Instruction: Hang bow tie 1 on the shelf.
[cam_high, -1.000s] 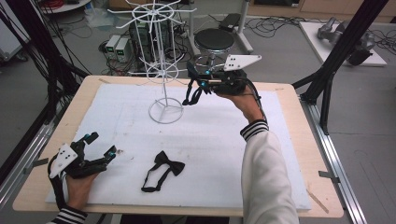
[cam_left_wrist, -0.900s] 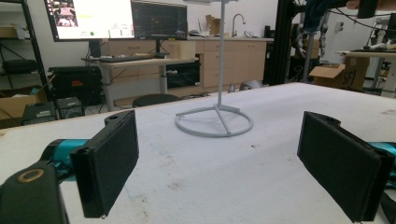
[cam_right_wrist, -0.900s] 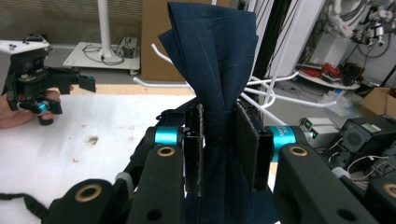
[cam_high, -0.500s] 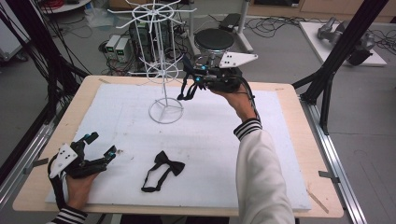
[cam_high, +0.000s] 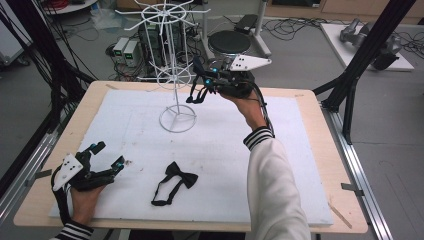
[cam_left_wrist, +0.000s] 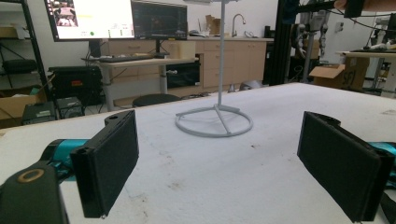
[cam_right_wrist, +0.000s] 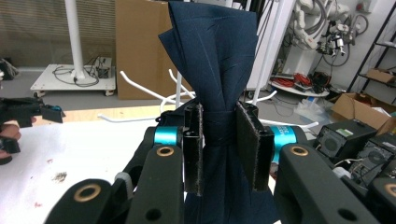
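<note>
With my right gripper (cam_high: 196, 91) clamped on the navy bow tie's (cam_right_wrist: 211, 56) knot, I want its strap loop eased squarely over an arm of the white wire rack (cam_high: 170, 60), while my left gripper (cam_high: 102, 156) rests wide open and empty.

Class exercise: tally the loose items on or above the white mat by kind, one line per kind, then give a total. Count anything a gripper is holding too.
Bow ties: 2, a black one lying on the mat and a dark navy one clamped at its knot by the right gripper
White wire display stands: 1
Total: 3
</note>
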